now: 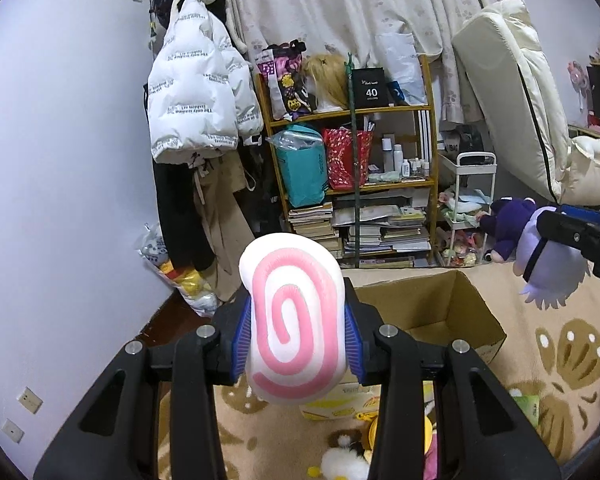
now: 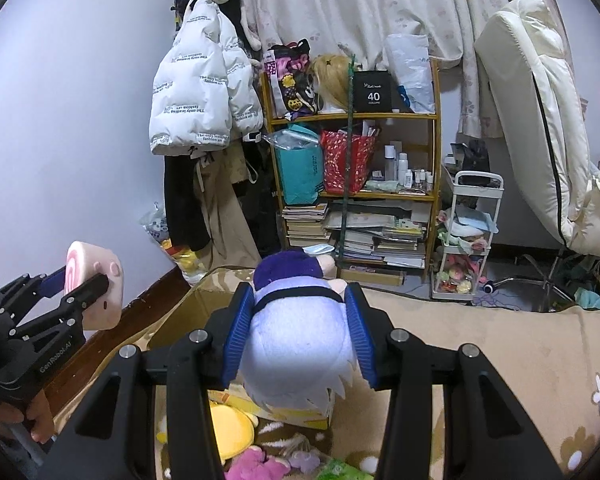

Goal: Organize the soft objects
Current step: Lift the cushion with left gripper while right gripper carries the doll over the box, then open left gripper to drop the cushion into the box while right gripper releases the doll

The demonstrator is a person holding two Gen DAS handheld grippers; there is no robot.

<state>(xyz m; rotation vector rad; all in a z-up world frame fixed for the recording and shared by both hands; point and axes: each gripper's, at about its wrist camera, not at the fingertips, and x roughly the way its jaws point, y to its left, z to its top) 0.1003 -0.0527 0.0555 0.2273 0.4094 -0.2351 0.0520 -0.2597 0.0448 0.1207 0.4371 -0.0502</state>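
- Soft toys are held up in both claws above the patterned carpet (image 1: pixel 560 344): the left claw (image 1: pixel 298 334) is closed on a white cushion with a pink swirl (image 1: pixel 294 320), its blue pads (image 1: pixel 242 340) pressing into the cushion's two sides.
- The right claw (image 2: pixel 298 332) is closed on a pale lavender plush doll (image 2: pixel 296 344) with a dark purple upper part, its blue pads (image 2: pixel 236 340) squeezing the doll's body from both sides.
- In the right wrist view the swirl cushion (image 2: pixel 100 284) shows at the left edge, side on, with small pink spots on its flank; in the left wrist view the plush doll (image 1: pixel 540 248) hangs at the right edge, above the carpet.
- Below the claws more plush toys lie on the carpet: a yellow one (image 2: pixel 228 430), a pink one (image 2: pixel 256 466) and a white fluffy one (image 1: pixel 344 462).
- Just beyond the claws stands an open cardboard box (image 1: pixel 432 312), flaps up; what is inside I cannot tell.
- Farther back a wooden shelf (image 1: pixel 352 112) holds bags, bottles and stacked books.
- A white puffer jacket (image 1: pixel 196 92) hangs left of the shelf, and a small white trolley (image 2: pixel 472 236) stands to its right.
- Pale curtains (image 1: pixel 340 4) cover the far wall.
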